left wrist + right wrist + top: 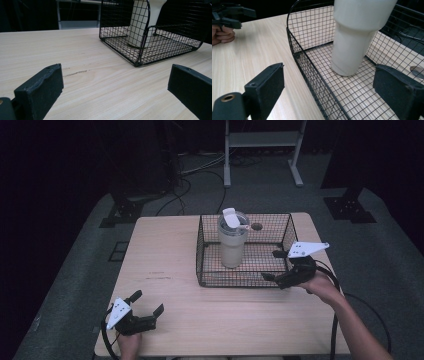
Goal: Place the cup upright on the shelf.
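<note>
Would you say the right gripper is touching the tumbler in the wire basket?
Apart. In the right gripper view, the open right gripper straddles the basket wall, with bare mesh floor between it and the tumbler.

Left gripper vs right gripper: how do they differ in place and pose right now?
The left gripper sits at the table's near left edge, far from the wire basket; the right gripper is at the basket's near right corner. The left gripper's jaws flank bare tabletop; the right gripper's straddle the basket's wall, one jaw outside and one over the inside, facing the tumbler. Both are open and hold nothing.
</note>
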`<state>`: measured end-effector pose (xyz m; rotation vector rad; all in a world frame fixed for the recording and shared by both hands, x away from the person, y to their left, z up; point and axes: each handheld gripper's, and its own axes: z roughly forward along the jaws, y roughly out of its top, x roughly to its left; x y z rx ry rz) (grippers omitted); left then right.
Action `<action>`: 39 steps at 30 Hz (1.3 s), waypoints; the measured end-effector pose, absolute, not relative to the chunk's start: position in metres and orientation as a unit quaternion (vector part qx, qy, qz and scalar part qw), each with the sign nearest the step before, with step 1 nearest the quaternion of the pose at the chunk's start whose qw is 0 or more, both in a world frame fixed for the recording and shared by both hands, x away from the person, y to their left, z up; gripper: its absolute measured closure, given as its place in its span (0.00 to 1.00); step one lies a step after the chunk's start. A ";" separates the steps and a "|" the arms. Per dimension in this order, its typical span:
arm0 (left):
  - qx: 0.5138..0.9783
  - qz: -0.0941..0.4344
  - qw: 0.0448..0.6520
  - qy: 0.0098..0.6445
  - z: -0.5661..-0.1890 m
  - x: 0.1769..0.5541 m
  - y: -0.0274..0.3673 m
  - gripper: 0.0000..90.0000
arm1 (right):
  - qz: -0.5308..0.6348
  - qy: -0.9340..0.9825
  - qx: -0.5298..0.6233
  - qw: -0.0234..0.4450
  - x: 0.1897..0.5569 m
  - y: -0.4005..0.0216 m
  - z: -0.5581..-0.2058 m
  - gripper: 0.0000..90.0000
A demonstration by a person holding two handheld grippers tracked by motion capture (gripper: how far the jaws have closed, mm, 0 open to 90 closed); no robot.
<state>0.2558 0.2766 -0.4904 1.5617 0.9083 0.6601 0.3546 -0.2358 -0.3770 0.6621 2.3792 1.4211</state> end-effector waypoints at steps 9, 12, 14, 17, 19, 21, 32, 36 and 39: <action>0.666 0.281 0.572 0.387 -0.490 0.256 0.276 0.00 | 0.496 0.828 0.218 0.142 0.343 -0.234 -0.382 0.11; 0.667 0.282 0.572 0.387 -0.490 0.256 0.276 0.00 | 0.495 0.830 0.216 0.138 0.340 -0.232 -0.386 0.11; 0.666 0.282 0.572 0.387 -0.490 0.256 0.276 0.00 | 0.496 0.831 0.215 0.135 0.338 -0.231 -0.389 0.11; 0.666 0.282 0.572 0.387 -0.490 0.256 0.276 0.00 | 0.496 0.831 0.213 0.133 0.334 -0.231 -0.392 0.11; 0.667 0.282 0.571 0.386 -0.490 0.256 0.276 0.00 | 0.498 0.831 0.212 0.129 0.331 -0.231 -0.395 0.11; 0.667 0.282 0.571 0.386 -0.490 0.256 0.276 0.00 | 0.498 0.831 0.211 0.129 0.328 -0.231 -0.397 0.11; 0.666 0.283 0.572 0.386 -0.490 0.256 0.276 0.00 | 0.498 0.832 0.207 0.127 0.312 -0.236 -0.409 0.11; 0.666 0.283 0.572 0.386 -0.490 0.256 0.276 0.00 | 0.500 0.831 0.209 0.126 0.309 -0.240 -0.410 0.11; 0.666 0.283 0.572 0.386 -0.490 0.256 0.276 0.00 | 0.500 0.830 0.210 0.127 0.306 -0.243 -0.412 0.11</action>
